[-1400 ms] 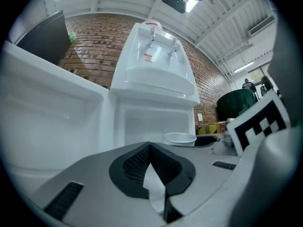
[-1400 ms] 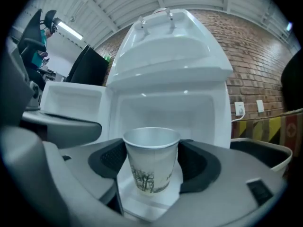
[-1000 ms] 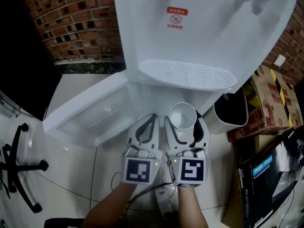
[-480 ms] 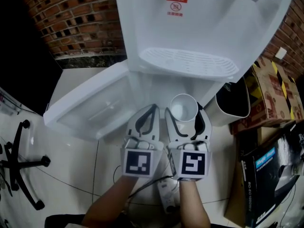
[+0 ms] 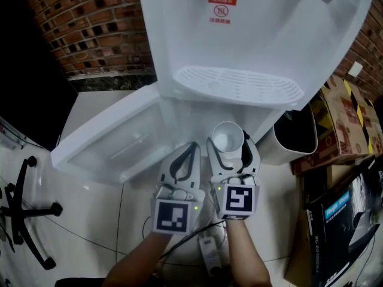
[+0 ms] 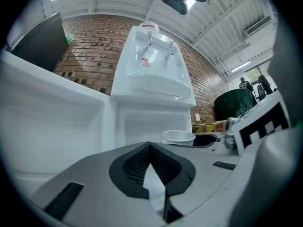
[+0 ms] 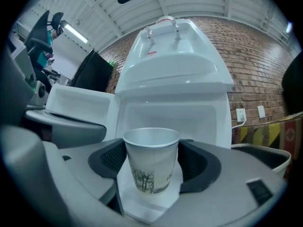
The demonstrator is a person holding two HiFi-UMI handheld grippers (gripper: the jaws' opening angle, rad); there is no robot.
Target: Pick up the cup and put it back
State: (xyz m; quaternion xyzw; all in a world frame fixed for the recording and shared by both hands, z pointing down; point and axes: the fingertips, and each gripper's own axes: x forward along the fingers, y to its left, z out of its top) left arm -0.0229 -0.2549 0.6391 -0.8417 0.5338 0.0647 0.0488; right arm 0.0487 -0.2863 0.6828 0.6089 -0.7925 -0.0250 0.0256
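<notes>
The jaws of my right gripper [image 7: 152, 167] are closed on the paper cup [image 7: 150, 150], which stands upright between them, before the open lower compartment of the water dispenser [image 5: 251, 34]. My left gripper [image 6: 150, 148] has its jaws together, with nothing between them.

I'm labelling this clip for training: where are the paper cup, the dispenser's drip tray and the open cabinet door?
paper cup [image 7: 150, 164], right gripper view, on its printed side wall.
drip tray [image 5: 239, 87], head view, on its slotted grille.
cabinet door [image 5: 111, 141], head view, on its inner face.
</notes>
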